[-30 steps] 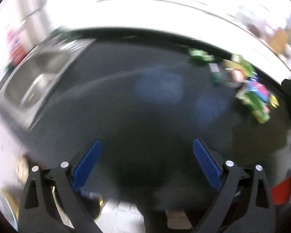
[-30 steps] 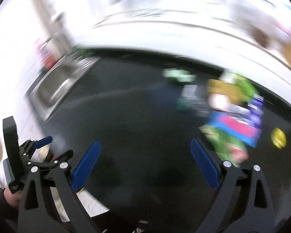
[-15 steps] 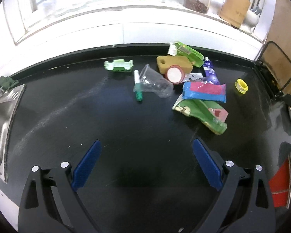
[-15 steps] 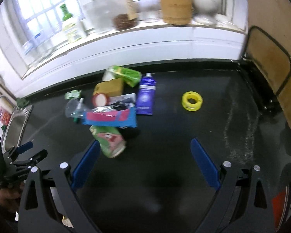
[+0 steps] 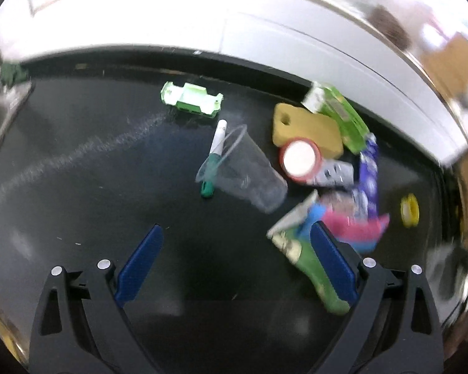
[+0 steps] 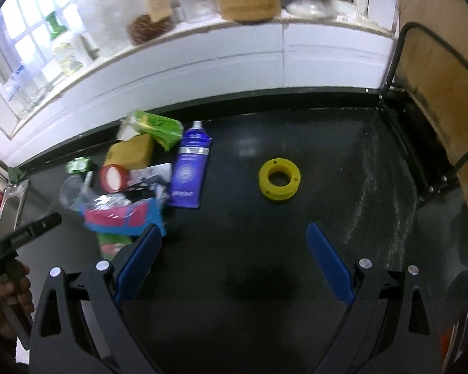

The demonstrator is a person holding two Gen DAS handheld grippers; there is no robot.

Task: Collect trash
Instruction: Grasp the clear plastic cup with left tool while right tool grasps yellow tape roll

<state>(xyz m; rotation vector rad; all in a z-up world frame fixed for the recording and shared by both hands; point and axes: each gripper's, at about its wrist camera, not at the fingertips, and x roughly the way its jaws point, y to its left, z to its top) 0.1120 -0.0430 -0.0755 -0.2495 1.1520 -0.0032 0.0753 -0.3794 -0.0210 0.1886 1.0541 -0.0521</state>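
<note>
- Trash is lying in a loose heap on the black counter [image 6: 265, 265], toward its back edge; no bin is showing, so where it goes cannot be told
- the left gripper [image 5: 234, 268] is hanging above the counter with its blue fingers spread wide and nothing between them; its right finger is overlapping the green pouch [image 5: 312, 268] in view, though whether it is touching cannot be told
- the clear plastic cup [image 5: 249, 174] is lying on its side just ahead of that gripper, beside a green-capped marker [image 5: 215, 155]; being light and round, it is likely sitting where it rolled
- the right gripper [image 6: 231, 265] is likewise gaping and empty, facing bare counter; the yellow ring [image 6: 279, 179] is sitting alone ahead of it, well apart from the heap, so it looks an easy first pick
- the purple tube [image 6: 190, 168] and the pink and blue packet [image 6: 121, 218] are lying to its left, the packet piled over other wrappers
</note>
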